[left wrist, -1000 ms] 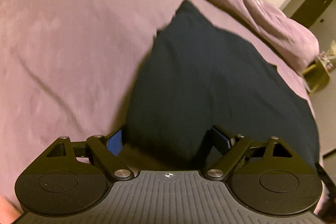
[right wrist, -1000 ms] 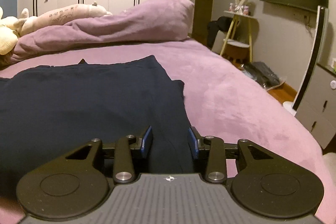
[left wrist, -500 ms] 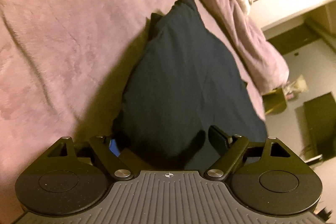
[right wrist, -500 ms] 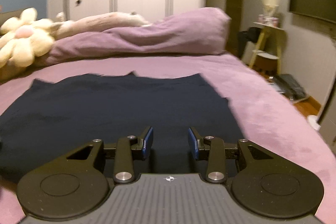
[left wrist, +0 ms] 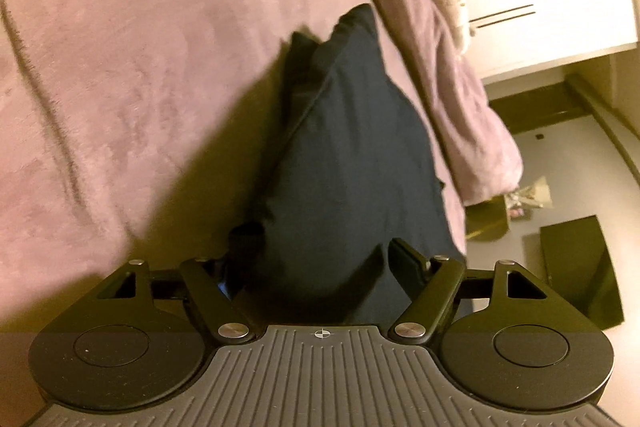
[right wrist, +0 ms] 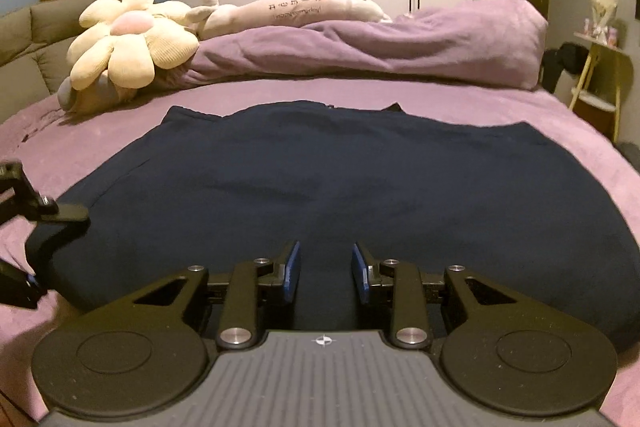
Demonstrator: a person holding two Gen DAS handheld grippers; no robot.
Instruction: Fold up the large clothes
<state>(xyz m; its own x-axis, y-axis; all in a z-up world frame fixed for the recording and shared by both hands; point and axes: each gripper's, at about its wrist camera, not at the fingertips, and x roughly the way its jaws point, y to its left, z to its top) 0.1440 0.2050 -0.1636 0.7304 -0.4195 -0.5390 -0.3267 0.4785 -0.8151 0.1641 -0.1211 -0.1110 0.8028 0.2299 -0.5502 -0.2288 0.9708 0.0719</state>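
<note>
Closing in on the near hem for the next fold

Lying flat across the middle of the purple bed (right wrist: 580, 155), reaching toward the near edge: navy garment (right wrist: 320, 179). Straddling its near left corner with jaws wide and just narrowing, pads not yet pressing: left gripper (left wrist: 316, 267). Hovering over the near hem, jaws narrow and just closing, cloth beneath, not pinched: right gripper (right wrist: 322, 273). Probably calling next for pinching both points, then lifting together toward the far edge.

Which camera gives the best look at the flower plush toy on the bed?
The right wrist view. The flower plush shows whole and sharp there, lying at the far left of the bed against the rolled purple duvet. The left wrist view does not show it.
</note>
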